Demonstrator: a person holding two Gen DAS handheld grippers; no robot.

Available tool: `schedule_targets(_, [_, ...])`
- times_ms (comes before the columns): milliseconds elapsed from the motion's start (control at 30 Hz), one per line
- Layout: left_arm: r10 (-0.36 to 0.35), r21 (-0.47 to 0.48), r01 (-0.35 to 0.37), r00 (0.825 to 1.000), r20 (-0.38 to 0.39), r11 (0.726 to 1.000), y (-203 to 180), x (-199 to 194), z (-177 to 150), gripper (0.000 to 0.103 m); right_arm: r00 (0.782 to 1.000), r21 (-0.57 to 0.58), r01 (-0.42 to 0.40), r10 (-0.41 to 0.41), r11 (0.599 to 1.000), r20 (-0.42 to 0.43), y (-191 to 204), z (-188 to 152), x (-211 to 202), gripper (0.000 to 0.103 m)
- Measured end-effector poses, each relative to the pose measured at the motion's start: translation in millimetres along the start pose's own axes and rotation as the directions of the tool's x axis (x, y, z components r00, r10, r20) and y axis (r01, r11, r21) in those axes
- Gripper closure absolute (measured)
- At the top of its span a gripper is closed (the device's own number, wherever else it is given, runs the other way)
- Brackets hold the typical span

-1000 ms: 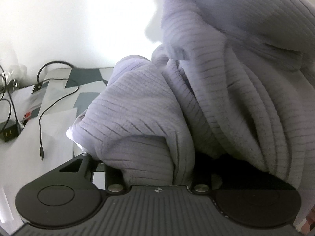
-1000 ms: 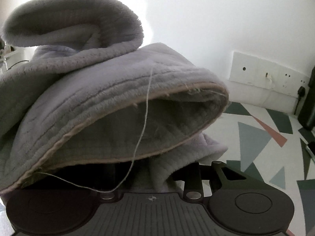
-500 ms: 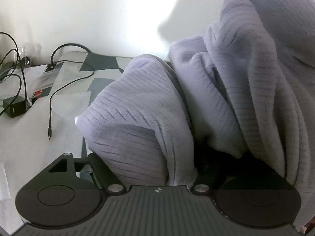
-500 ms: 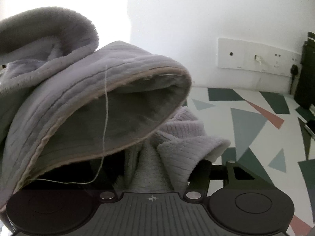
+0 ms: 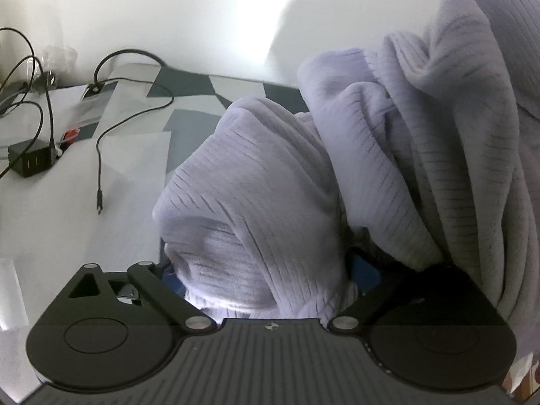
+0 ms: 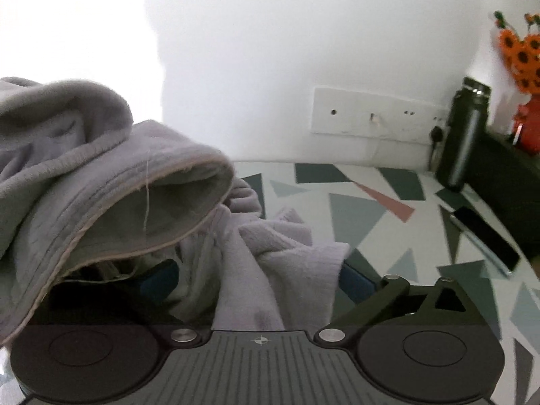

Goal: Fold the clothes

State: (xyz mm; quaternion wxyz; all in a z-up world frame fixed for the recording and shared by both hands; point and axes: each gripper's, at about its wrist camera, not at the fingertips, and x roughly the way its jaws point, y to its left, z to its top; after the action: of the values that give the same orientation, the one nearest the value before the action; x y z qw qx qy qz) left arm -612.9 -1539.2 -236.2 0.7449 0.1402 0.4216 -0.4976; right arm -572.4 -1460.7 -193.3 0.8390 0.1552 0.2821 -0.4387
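A lavender ribbed fleece garment [image 5: 388, 135] is heaped on the patterned table [image 5: 189, 125] and fills the right half of the left wrist view. My left gripper [image 5: 266, 270] has its jaws opening wide. A bulge of the cloth lies loosely between its blue pads [image 5: 366, 268]. In the right wrist view the same garment [image 6: 101, 185] sags at the left, with a hemmed edge and a loose thread. My right gripper [image 6: 256, 280] also has its jaws opening, and a fold of cloth lies slack between its blue pads [image 6: 354, 281].
A black charger [image 5: 30, 162], loose cables [image 5: 101, 155] and papers lie at the left of the table. At the right stand a dark bottle [image 6: 465, 135], orange flowers [image 6: 519, 50] and a phone [image 6: 486, 233]. A wall socket panel [image 6: 374, 114] is behind.
Both grippers' jaws have spread from nearly closed on the cloth to wide apart. The garment has slumped lower onto the table. More of the table shows in both views.
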Motion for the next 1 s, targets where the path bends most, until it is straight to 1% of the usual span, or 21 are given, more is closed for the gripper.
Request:
schedule_targets(133, [-0.011, 0.019, 0.011, 1.0, -0.002, 1.0, 11, -10, -8, 0.002, 0.999, 0.016, 0.037, -0.037, 0.999, -0.014, 6, -7, -22, 0.001])
schedule_targets(333, [-0.011, 0.016, 0.011, 1.0, -0.009, 1.0, 25, -27, -22, 0.001, 0.996, 0.07, 0.09, -0.088, 0.993, -0.026, 6, -10, -41, 0.001])
schedule_targets(500, [-0.017, 0.041, 0.016, 1.0, 0.02, 0.999, 37, -46, -32, 0.001, 0.999, 0.195, 0.036, -0.032, 0.98, -0.019, -2, -10, -64, 0.001])
schedule_targets(733, [-0.059, 0.033, 0.057, 0.996, 0.068, 0.998, 47, -74, -39, 0.001, 0.996, 0.182, 0.089, -0.091, 0.979, 0.002, -2, -14, -101, 0.001])
schedule_targets(833, [-0.077, 0.035, 0.074, 0.993, 0.095, 0.997, 47, -85, -38, 0.001, 0.994, 0.182, 0.102, -0.105, 0.978, 0.01, -3, -14, -118, 0.001])
schedule_targets(1000, [-0.109, 0.049, 0.103, 0.985, 0.134, 0.993, 46, -101, -38, 0.001, 0.993, 0.146, 0.115, -0.119, 0.983, 0.025, 6, -11, -137, 0.001])
